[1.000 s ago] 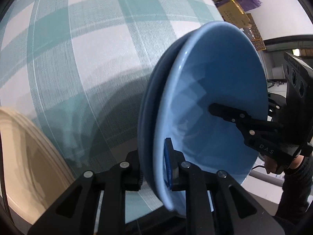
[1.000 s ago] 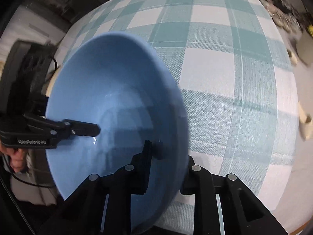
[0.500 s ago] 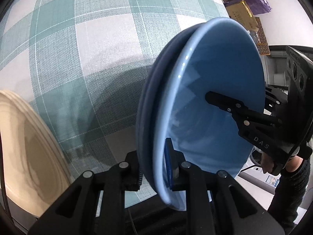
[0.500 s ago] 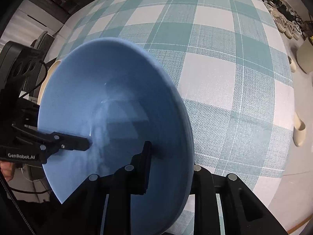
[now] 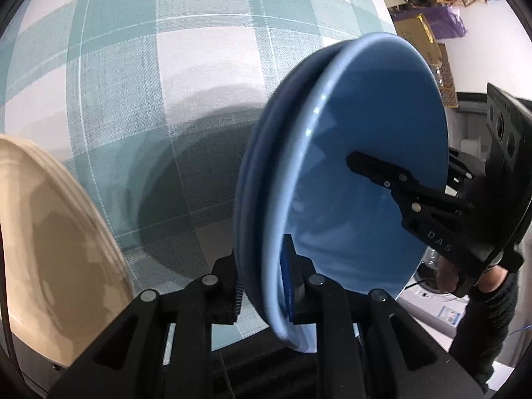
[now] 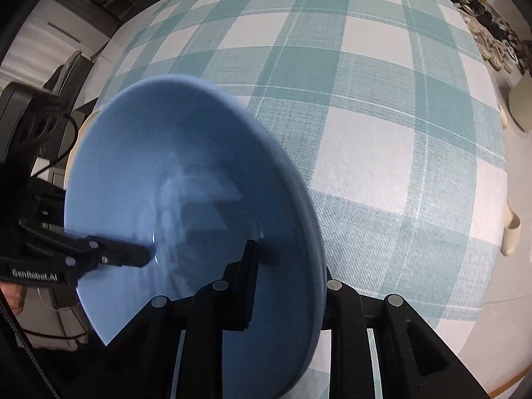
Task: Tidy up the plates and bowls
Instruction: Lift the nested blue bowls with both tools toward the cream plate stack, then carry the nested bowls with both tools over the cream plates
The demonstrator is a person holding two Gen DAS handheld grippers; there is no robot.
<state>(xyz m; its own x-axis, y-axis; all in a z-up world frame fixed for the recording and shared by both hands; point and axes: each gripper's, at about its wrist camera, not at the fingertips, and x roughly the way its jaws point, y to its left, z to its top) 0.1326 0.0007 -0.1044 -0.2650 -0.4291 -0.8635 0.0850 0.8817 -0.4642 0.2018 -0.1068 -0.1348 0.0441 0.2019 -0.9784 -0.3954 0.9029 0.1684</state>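
Note:
A light blue bowl [image 5: 365, 126] nests in a darker blue dish [image 5: 256, 173], and the pair hangs tilted above the teal-and-white checked tablecloth [image 5: 133, 66]. My left gripper [image 5: 262, 266] is shut on the near rim of both dishes. Across the bowl, my right gripper [image 5: 357, 163] clamps the opposite rim, with one finger inside the bowl and the other hidden behind it. In the right wrist view the same blue bowl [image 6: 166, 183] fills the left half, with my right gripper [image 6: 289, 266] shut on its rim and my left gripper [image 6: 143, 256] reaching in from the left.
A stack of beige plates [image 5: 50, 232] lies on the cloth close to the left of the blue dishes. Cardboard boxes [image 5: 415, 33] and a purple bag [image 5: 449, 23] stand beyond the table. Shoes [image 6: 492, 33] lie on the floor past the table's far right edge.
Both grippers have carried the blue dishes across the cloth toward the beige plates, which now fill more of the left wrist view. Both grips are unchanged.

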